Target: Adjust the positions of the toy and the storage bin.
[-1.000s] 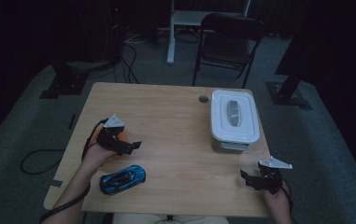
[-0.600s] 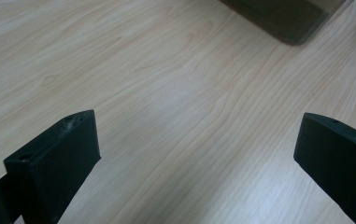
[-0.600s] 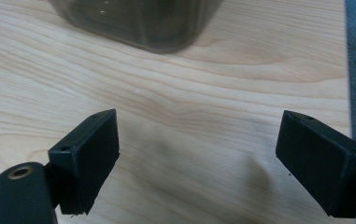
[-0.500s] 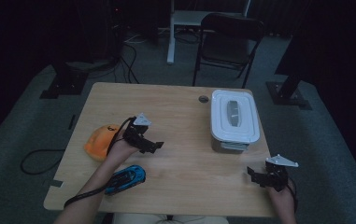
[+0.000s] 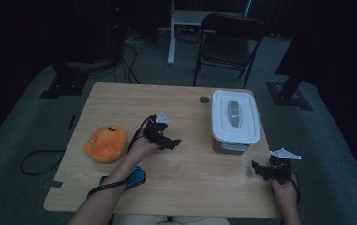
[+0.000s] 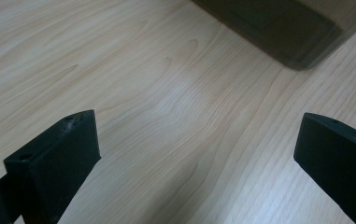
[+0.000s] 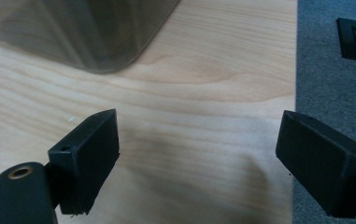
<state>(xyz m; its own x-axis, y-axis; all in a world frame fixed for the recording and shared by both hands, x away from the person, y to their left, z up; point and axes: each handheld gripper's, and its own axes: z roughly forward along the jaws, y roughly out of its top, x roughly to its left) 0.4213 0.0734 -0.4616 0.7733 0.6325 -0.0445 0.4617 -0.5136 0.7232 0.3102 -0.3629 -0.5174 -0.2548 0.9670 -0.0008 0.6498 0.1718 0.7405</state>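
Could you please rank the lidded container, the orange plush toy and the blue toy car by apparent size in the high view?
1. Lidded container, clearly largest.
2. Orange plush toy.
3. Blue toy car, smallest as seen, though the left forearm covers part of it, so its full size is uncertain.

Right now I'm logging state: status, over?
Left gripper open, empty, facing box. Right gripper open, empty, at table edge. Box lidded. Nothing between.
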